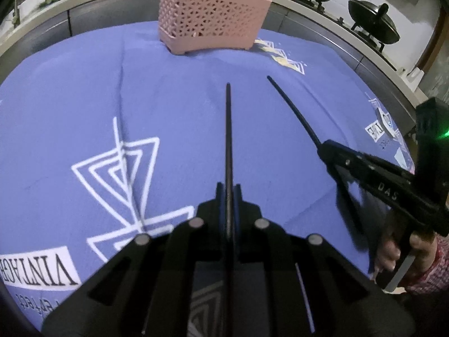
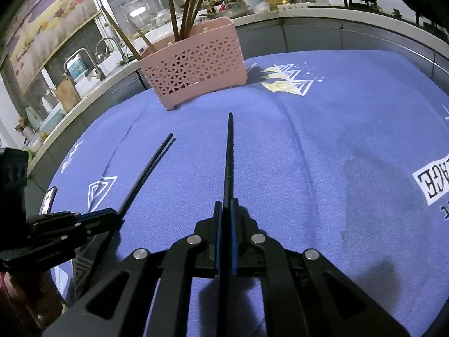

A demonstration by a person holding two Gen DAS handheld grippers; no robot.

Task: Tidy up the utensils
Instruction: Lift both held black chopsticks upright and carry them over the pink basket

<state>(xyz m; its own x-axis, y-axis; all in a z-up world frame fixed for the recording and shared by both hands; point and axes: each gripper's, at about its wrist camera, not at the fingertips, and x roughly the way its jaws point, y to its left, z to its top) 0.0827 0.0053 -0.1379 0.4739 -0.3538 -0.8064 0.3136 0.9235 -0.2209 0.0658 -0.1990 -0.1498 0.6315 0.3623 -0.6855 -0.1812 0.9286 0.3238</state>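
Left claw [image 1: 228, 193] clamped on a black chopstick [image 1: 228, 140], bottom centre of the left wrist view; the stick runs straight up-frame, tip pointing at the pink perforated basket [image 1: 210, 25] at top centre. Right claw [image 2: 226, 210] clamped likewise on a second black chopstick [image 2: 229, 163], bottom centre of the right wrist view, tip aimed toward the same basket in the upper left-centre of that frame. In the left view the right claw enters from the right edge, its stick angling up-left; a hand [image 1: 393, 252] grips its handle at lower right. The basket stands on the blue printed cloth [image 1: 84, 98] covering the worktop and holds several brown chopsticks [image 2: 182, 14], upright and leaning. In the right view the left-held stick, at left centre, looks doubled, possibly with its shadow. Two dark woks [image 1: 373, 22] sit on a stove at upper right of the left view.
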